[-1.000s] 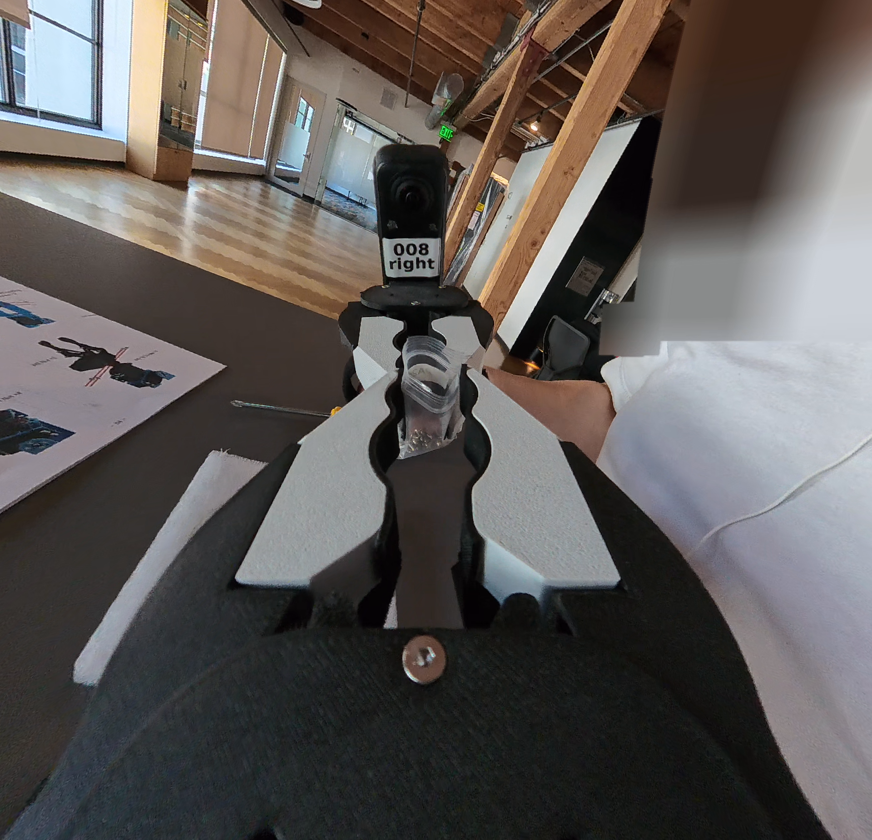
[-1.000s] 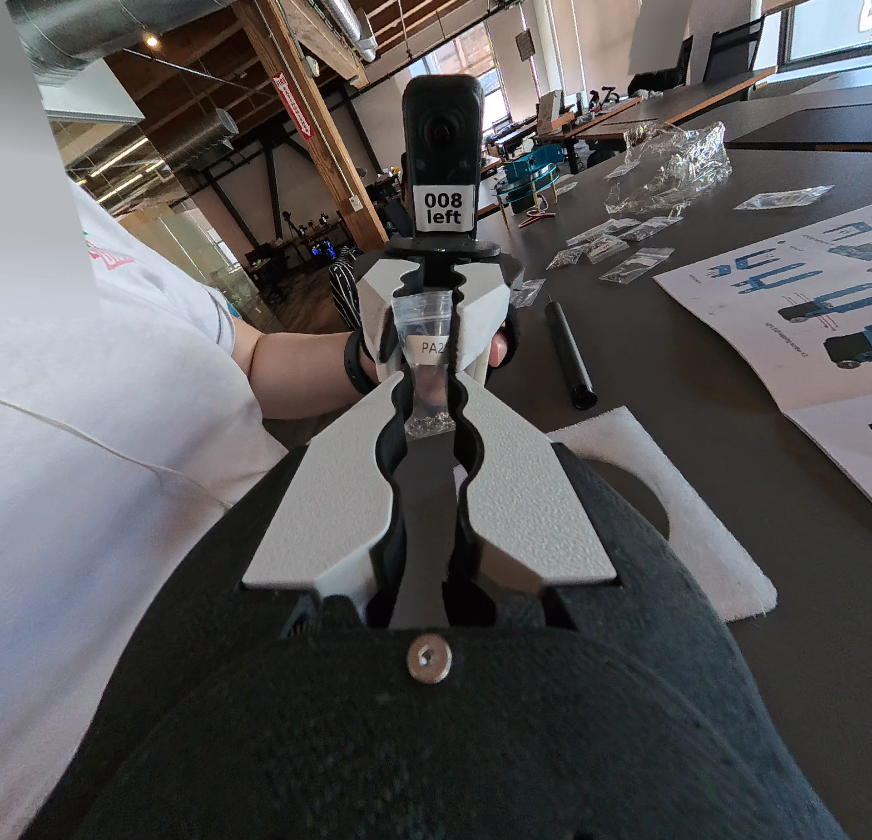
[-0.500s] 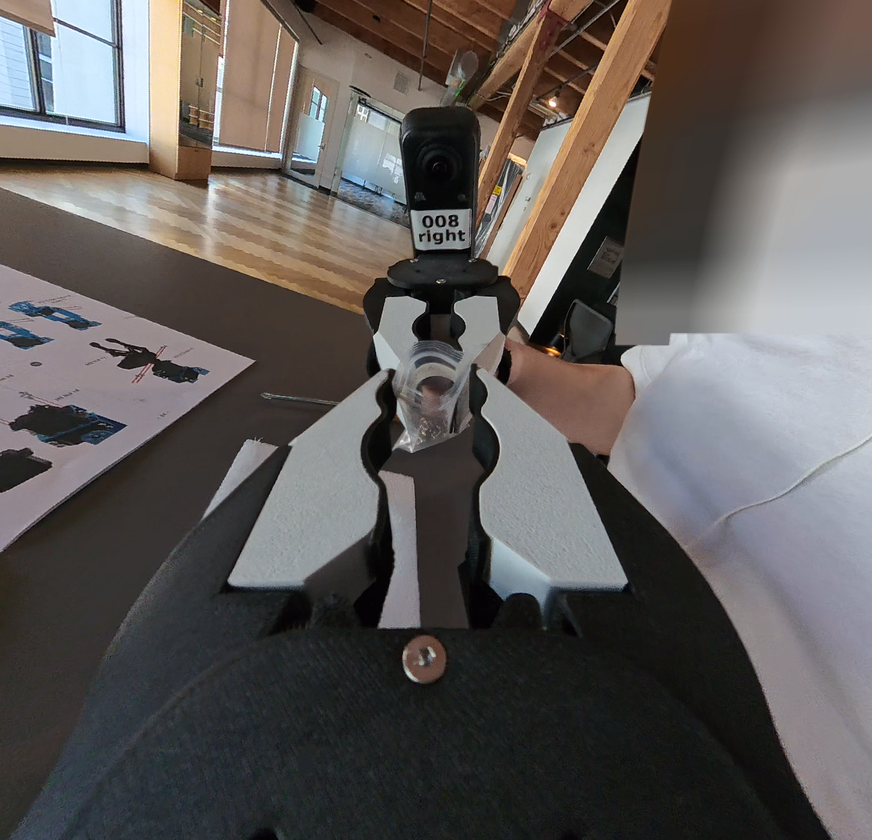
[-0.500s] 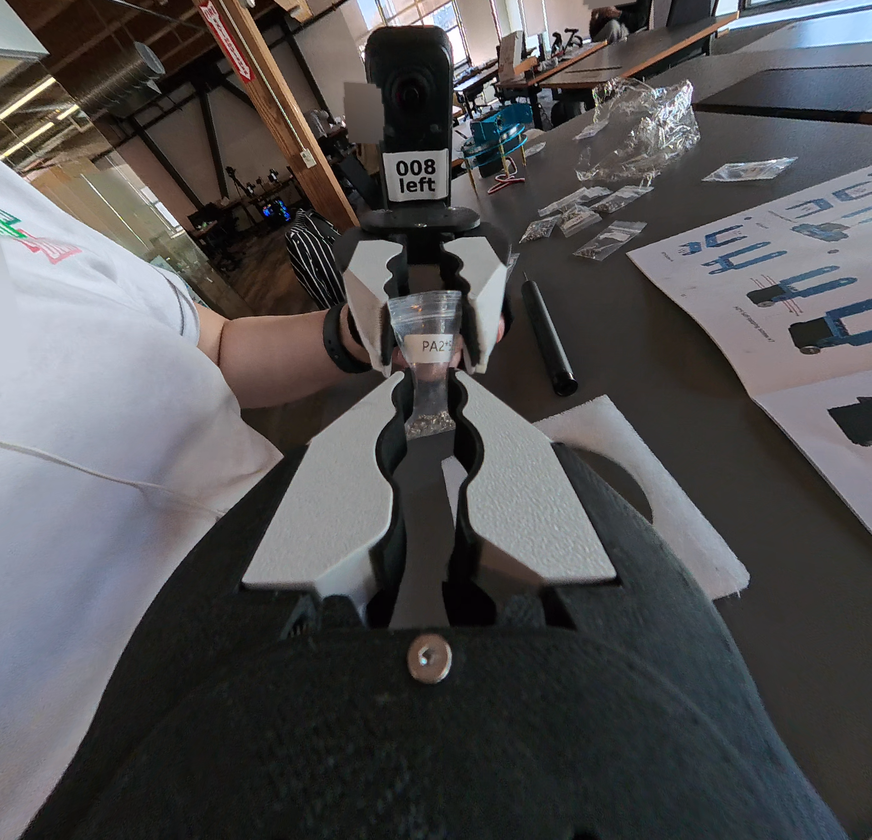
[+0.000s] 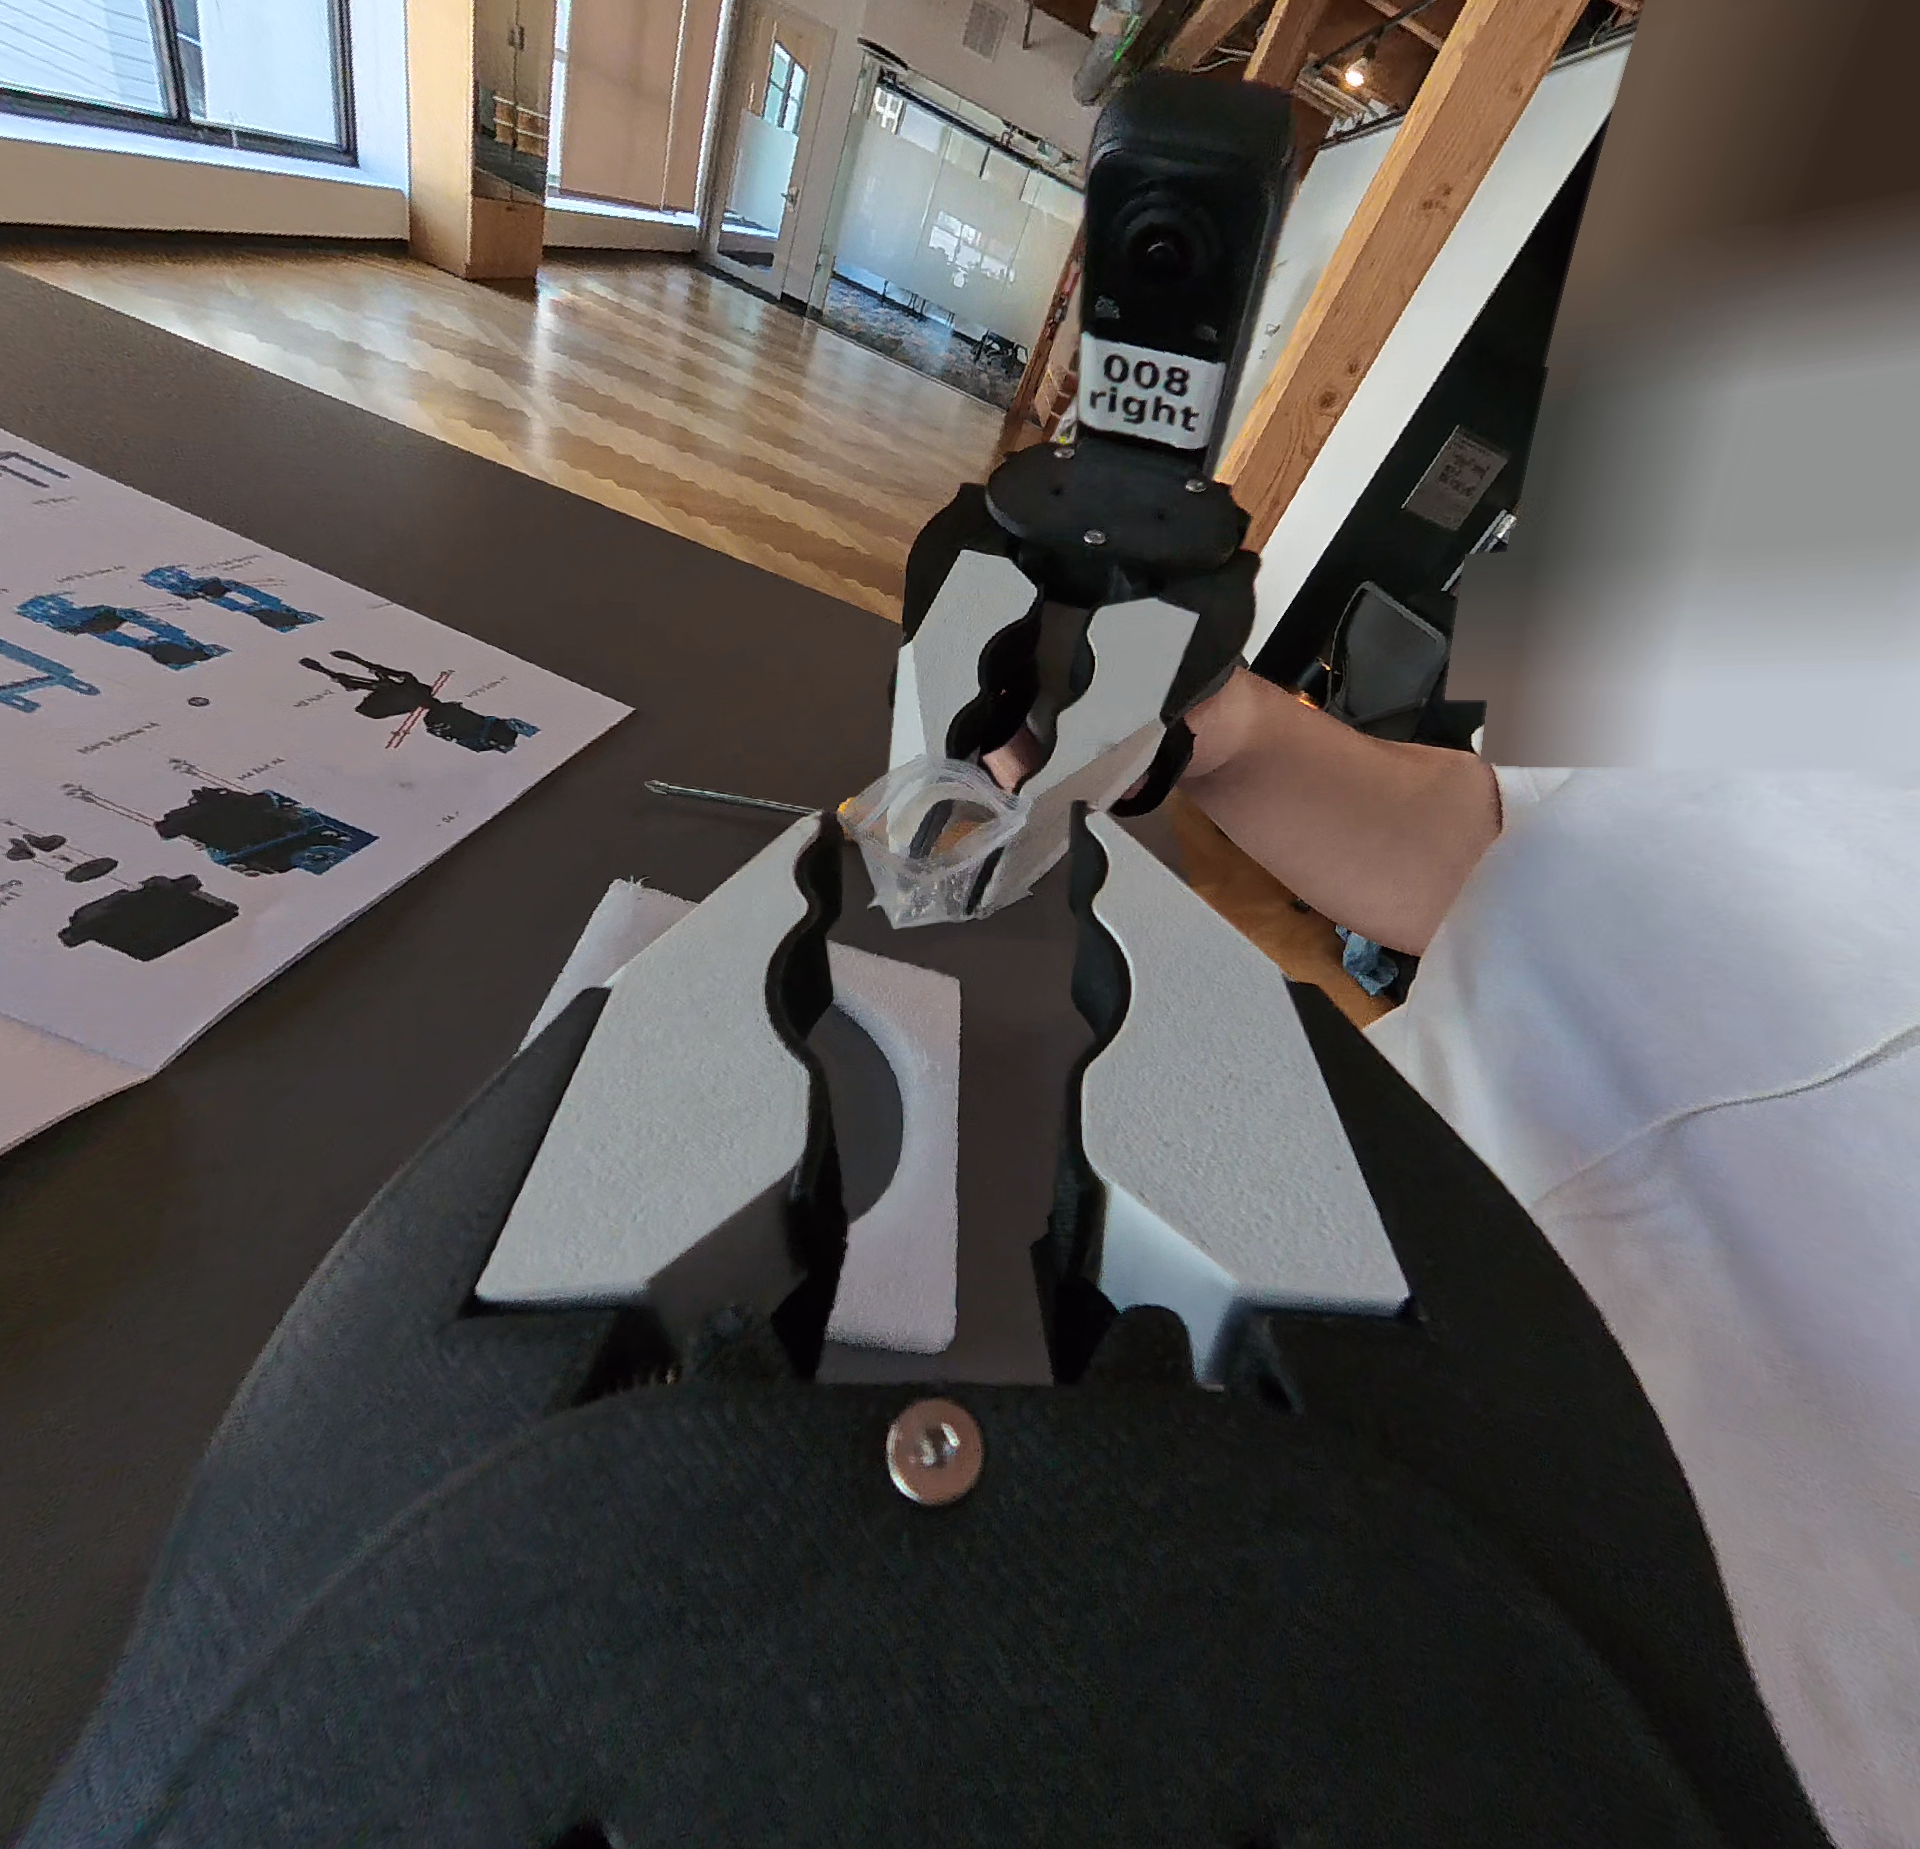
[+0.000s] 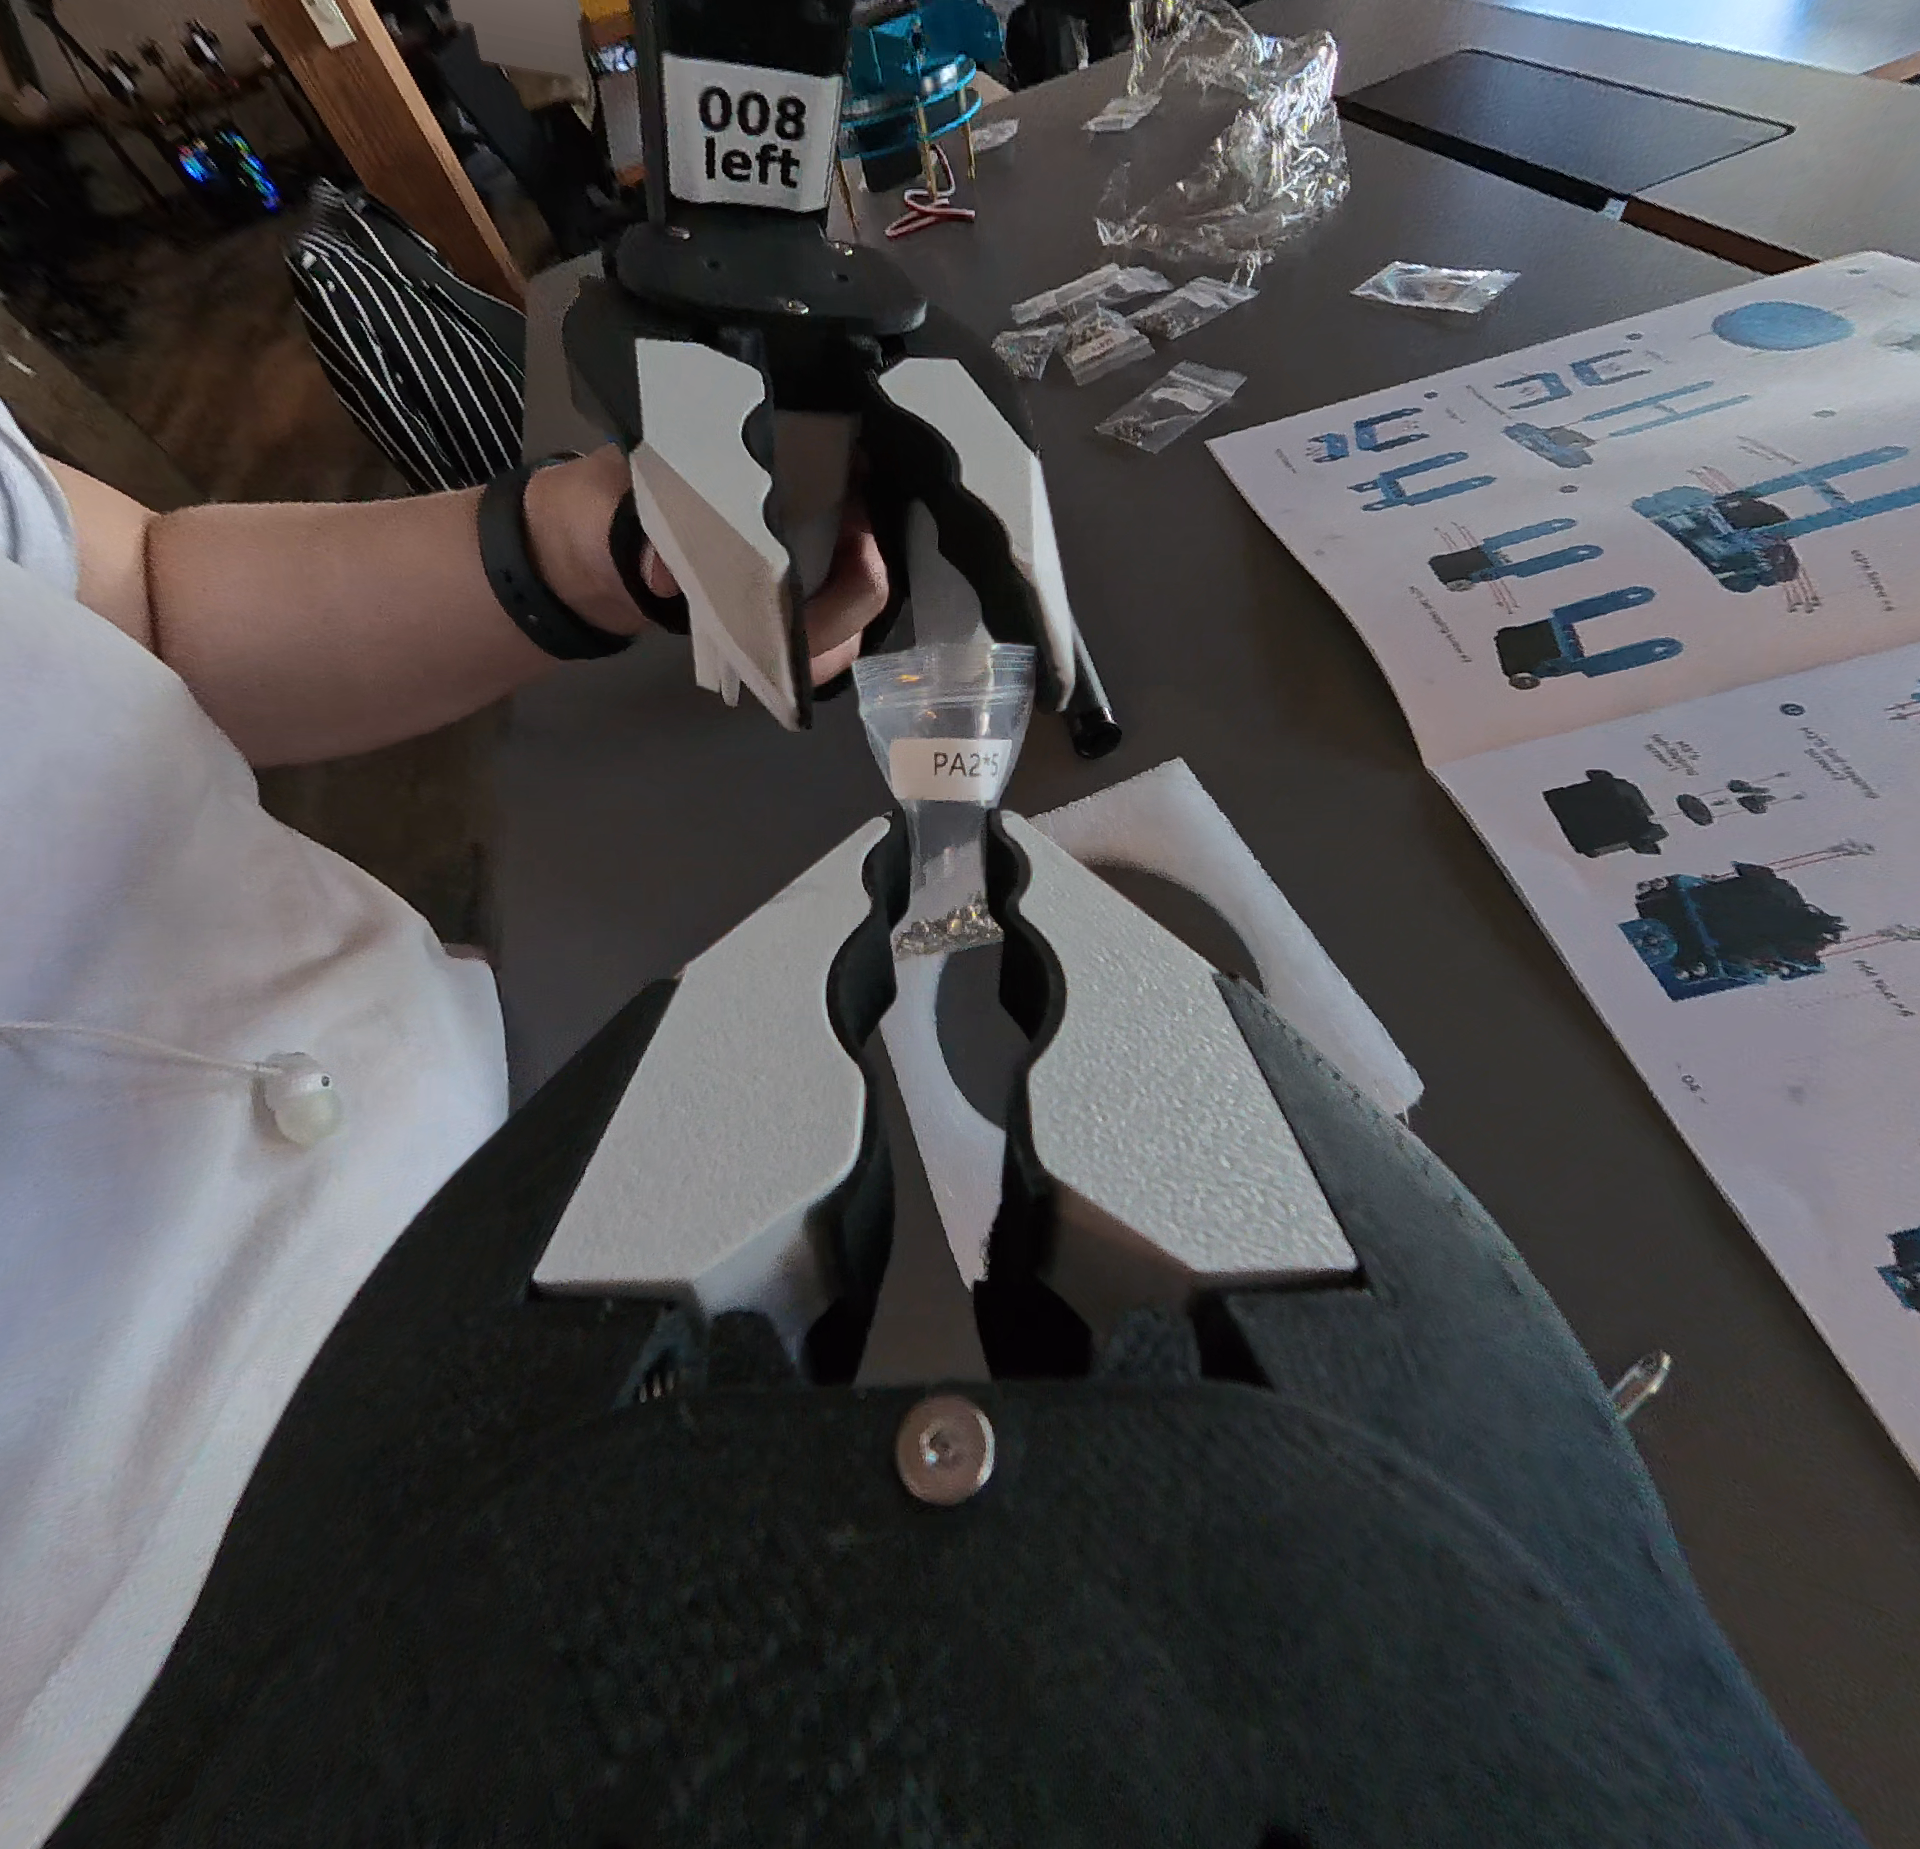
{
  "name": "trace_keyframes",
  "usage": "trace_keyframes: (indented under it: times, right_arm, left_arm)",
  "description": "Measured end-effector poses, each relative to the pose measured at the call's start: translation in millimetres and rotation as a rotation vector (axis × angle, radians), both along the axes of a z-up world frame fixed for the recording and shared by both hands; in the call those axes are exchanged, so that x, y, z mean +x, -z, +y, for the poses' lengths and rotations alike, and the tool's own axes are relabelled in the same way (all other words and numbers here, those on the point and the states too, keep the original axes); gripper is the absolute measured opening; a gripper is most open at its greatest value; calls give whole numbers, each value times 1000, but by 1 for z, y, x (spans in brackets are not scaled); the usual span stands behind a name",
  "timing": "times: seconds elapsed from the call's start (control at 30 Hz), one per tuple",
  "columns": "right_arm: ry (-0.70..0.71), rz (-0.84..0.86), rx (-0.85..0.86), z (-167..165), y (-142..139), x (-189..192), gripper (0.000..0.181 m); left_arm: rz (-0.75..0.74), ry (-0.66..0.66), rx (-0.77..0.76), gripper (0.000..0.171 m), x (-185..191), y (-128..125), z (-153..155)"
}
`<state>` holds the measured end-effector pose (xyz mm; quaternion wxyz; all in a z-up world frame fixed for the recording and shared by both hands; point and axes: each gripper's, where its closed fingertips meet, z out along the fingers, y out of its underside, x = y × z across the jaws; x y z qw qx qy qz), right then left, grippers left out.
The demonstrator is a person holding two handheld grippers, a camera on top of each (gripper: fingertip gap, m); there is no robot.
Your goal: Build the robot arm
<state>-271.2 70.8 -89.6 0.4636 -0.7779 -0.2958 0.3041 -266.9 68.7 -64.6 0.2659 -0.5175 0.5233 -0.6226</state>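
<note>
A small clear zip bag (image 6: pixel 948 760) with tiny screws in its bottom and a white label is pinched at its lower part by my right gripper (image 6: pixel 943 835), which is shut on it. The bag's top stands between the spread fingers of my left gripper (image 6: pixel 914 698), which I cannot tell is touching it. In the left wrist view my left gripper (image 5: pixel 951 828) is open wide, and the bag (image 5: pixel 925 849) shows its open mouth just past the fingertips, held by the right gripper (image 5: pixel 987 802) opposite.
A white foam piece (image 6: pixel 1143 833) lies on the dark table (image 6: pixel 1195 573) under the grippers. A printed instruction sheet (image 6: pixel 1662 656) lies to the right, a black rod (image 6: pixel 1091 713) beside it. Several small bags (image 6: pixel 1122 334) and crumpled plastic (image 6: pixel 1226 168) lie farther back. A person's white shirt (image 5: pixel 1662 1176) is close. Both grippers' tips are close together, under 4 cm apart. The white foam piece (image 6: pixel 1143 833) lies around 10 cm away from my right fingertips.
My left gripper has opened and let go of the bag's top. The two grippers have drawn slightly apart. The right gripper still holds the bag.
</note>
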Motion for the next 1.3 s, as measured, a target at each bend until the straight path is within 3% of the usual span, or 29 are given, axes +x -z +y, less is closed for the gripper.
trace_keyframes:
  times: [0.33,0.63,0.83,1.03,1.3]
  right_arm:
    - [10,-42,19,-6,5,1,13]
    - [2,153,28,-8,1,0,25]
    - [6,275,40,-8,-3,0,28]
    - [-11,392,23,-11,-11,1,15]
    - [21,305,-26,-10,-8,12,14]
  left_arm:
    - [36,0,24,25,6,12,-6]
    - [-14,31,-34,17,10,4,-13]
    - [-13,42,-58,19,15,4,-15]
    - [-27,58,-92,19,16,2,-17]
    - [-8,1,-102,41,9,-1,-2]
